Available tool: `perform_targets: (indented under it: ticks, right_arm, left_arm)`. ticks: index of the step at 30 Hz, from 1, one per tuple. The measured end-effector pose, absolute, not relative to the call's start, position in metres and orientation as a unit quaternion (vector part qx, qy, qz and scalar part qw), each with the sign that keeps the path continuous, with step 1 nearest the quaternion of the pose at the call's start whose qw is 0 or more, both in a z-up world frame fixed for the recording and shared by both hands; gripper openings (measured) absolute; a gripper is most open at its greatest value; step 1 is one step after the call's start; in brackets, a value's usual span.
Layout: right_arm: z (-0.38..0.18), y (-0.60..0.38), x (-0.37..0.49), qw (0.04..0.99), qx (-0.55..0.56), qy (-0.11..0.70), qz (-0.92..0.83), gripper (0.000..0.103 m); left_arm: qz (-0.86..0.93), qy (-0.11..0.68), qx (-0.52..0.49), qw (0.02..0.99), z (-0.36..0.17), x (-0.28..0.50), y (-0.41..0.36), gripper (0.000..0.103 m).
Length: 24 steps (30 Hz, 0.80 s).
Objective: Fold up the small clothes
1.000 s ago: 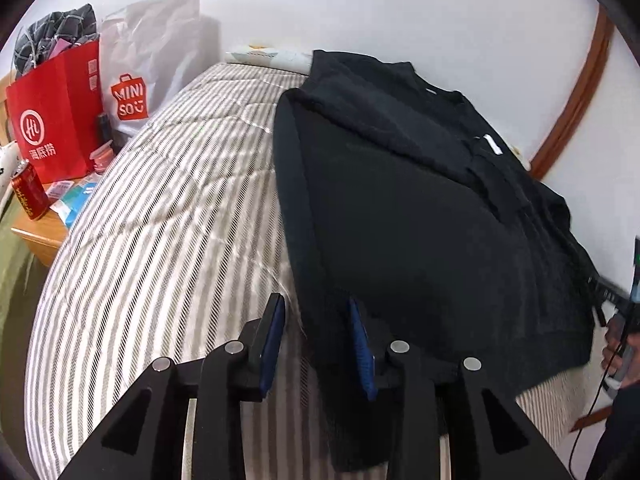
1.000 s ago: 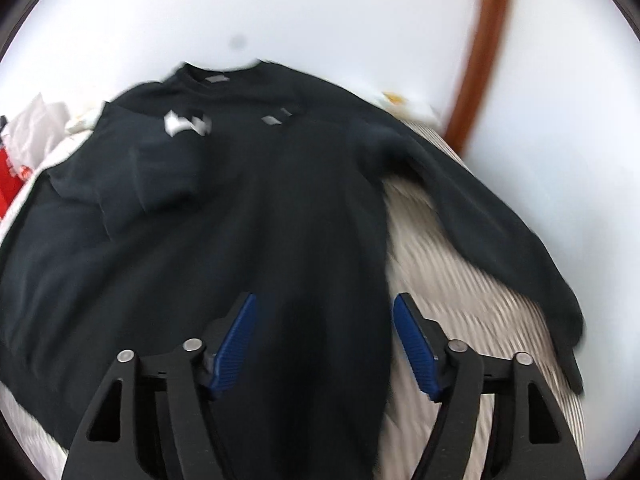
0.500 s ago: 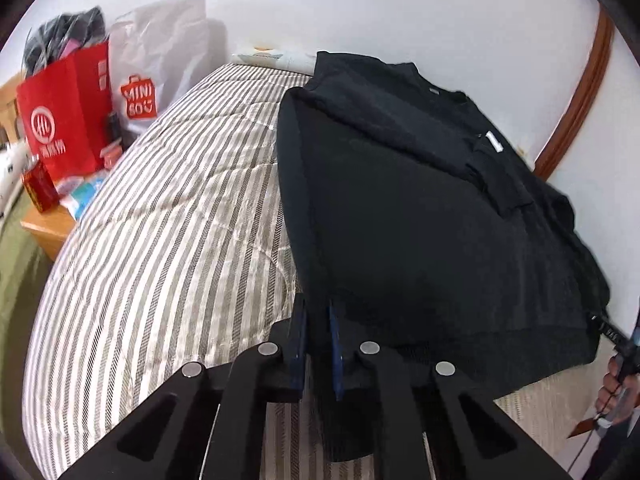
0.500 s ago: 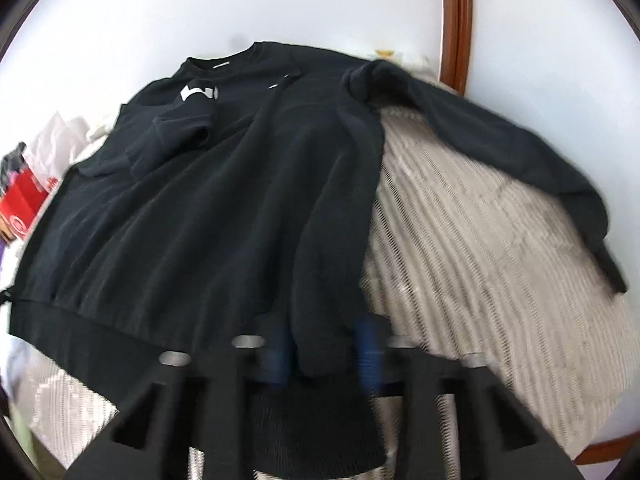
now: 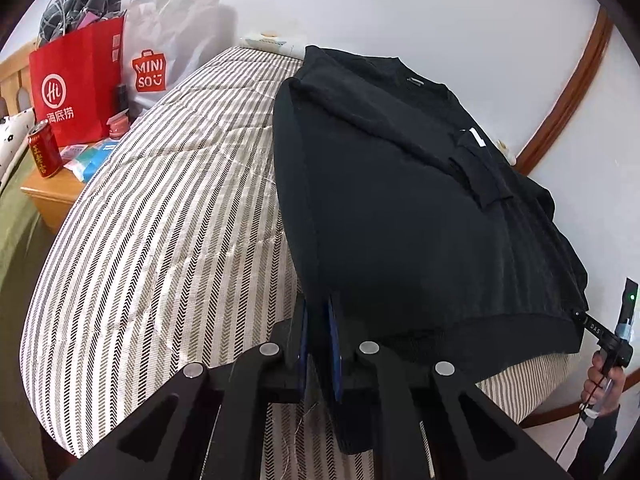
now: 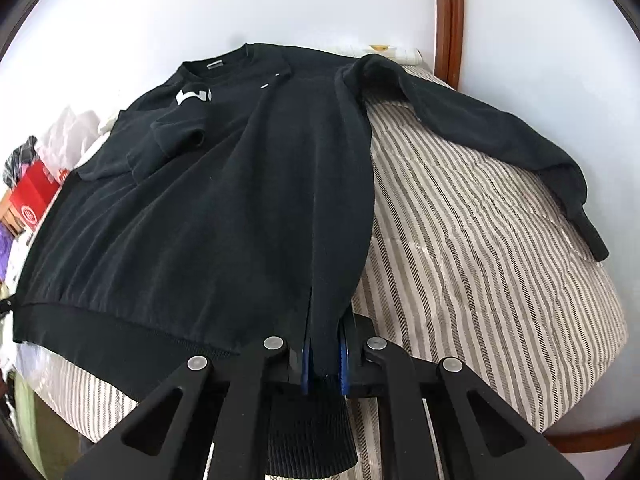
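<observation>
A black sweatshirt [image 5: 400, 216] lies front up on a striped mattress [image 5: 160, 240]. My left gripper [image 5: 318, 314] is shut on the sweatshirt's left side edge just above the hem, and the ribbed hem hangs below the pads. In the right wrist view my right gripper [image 6: 324, 322] is shut on the sweatshirt [image 6: 224, 208] at its right side edge above the hem. One sleeve [image 6: 172, 136] with a white mark is folded across the chest. The other sleeve [image 6: 500, 132] lies stretched out over the mattress [image 6: 480, 264] to the right.
A red paper bag [image 5: 76, 92], a white shopping bag [image 5: 168, 52] and a red can [image 5: 44, 152] stand on a wooden nightstand [image 5: 48, 196] left of the bed. A white wall with brown trim [image 5: 568, 92] runs behind. A person's hand [image 5: 604, 376] shows at the hem's far corner.
Both grippers stood open over the sweatshirt's bottom corners a second ago; both have closed on the fabric. The hem corners now sit gathered between the pads.
</observation>
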State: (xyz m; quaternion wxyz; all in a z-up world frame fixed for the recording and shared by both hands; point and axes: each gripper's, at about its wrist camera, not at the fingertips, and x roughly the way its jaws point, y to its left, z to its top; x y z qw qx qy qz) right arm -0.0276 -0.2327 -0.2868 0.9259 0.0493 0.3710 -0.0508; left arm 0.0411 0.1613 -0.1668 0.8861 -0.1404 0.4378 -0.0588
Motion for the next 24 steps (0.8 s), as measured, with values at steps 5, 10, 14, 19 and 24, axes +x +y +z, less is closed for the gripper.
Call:
perform_targets:
  ticks: [5, 10, 14, 19, 24]
  right_arm:
    - [-0.265, -0.223, -0.017, 0.923, -0.012, 0.371, -0.099, 0.028]
    - [-0.214, -0.194, 0.003, 0.945, -0.050, 0.307, -0.096, 0.063]
    - [-0.195, -0.149, 0.051, 0.953, -0.059, 0.297, -0.023, 0.068]
    - [-0.199, -0.086, 0.119, 0.942, -0.078, 0.318, 0.070, 0.071]
    - [-0.233, -0.043, 0.164, 0.925, -0.144, 0.346, 0.066, 0.072]
  left_arm:
    - [-0.046, 0.451, -0.135, 0.881, -0.162, 0.049, 0.163, 0.017]
    - [-0.009, 0.429, -0.099, 0.898, -0.141, 0.063, 0.162, 0.039]
    - [0.008, 0.422, -0.091, 0.902, -0.130, 0.088, 0.160, 0.044]
    - [0.028, 0.415, -0.085, 0.905, -0.121, 0.120, 0.157, 0.047]
    - [0.024, 0.420, -0.092, 0.903, -0.124, 0.141, 0.156, 0.050]
